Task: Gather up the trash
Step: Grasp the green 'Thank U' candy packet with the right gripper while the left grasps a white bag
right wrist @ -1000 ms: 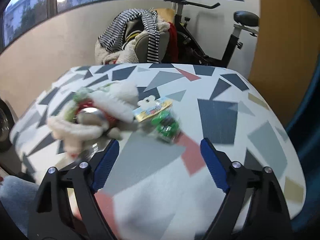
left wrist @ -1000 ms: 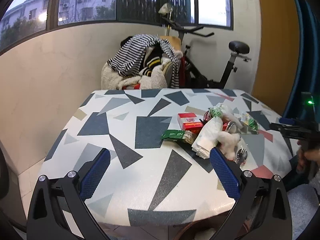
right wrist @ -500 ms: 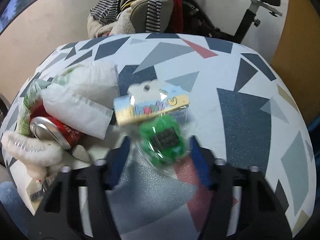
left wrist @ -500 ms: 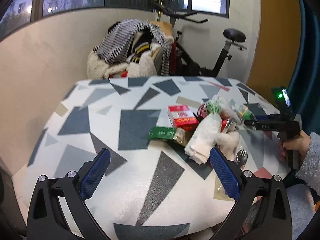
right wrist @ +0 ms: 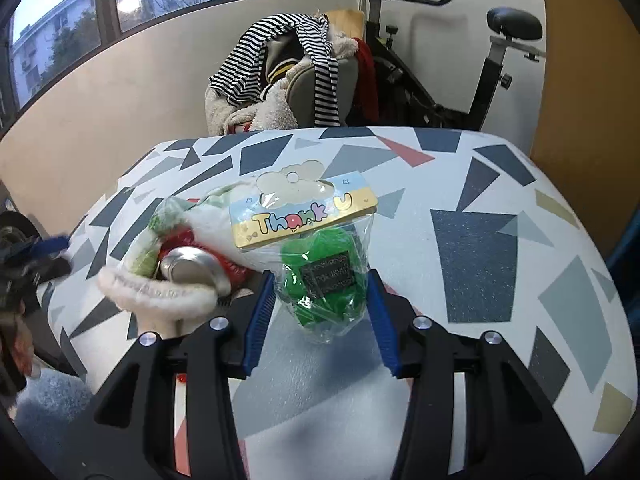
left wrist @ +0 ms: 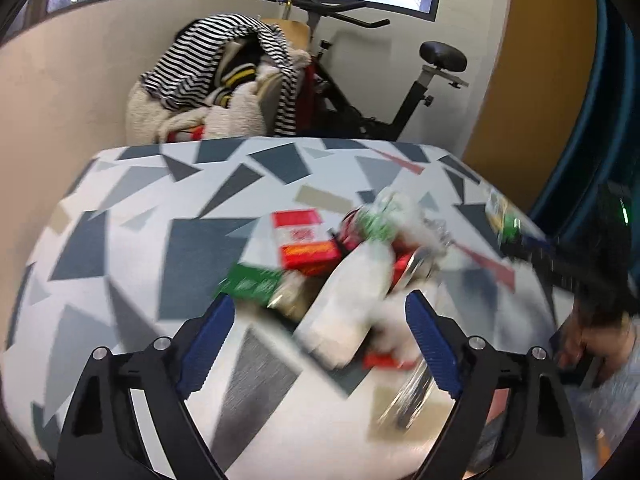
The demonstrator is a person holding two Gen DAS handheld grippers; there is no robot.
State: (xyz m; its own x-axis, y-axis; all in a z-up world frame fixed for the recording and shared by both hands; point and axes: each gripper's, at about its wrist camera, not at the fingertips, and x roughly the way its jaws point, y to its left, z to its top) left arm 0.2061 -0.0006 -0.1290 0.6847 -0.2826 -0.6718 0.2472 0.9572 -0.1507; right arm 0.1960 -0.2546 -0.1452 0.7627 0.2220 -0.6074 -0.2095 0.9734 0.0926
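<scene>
A pile of trash lies on the patterned table. In the left wrist view, blurred, I see a red and white box, a green wrapper and white crumpled paper. My left gripper is open, low over the table, its fingers on either side of the paper. In the right wrist view my right gripper is shut on a clear packet with a green toy and a "Thank U" card, lifted off the table. A red can and white tissue lie to its left.
A chair heaped with striped and fleecy clothes stands beyond the table's far edge, with an exercise bike beside it. An orange wall and blue curtain are to the right. A metal spoon lies near the table's front edge.
My right gripper has closed on the green toy packet and raised it off the table. My left gripper has moved forward and down toward the trash pile, still open.
</scene>
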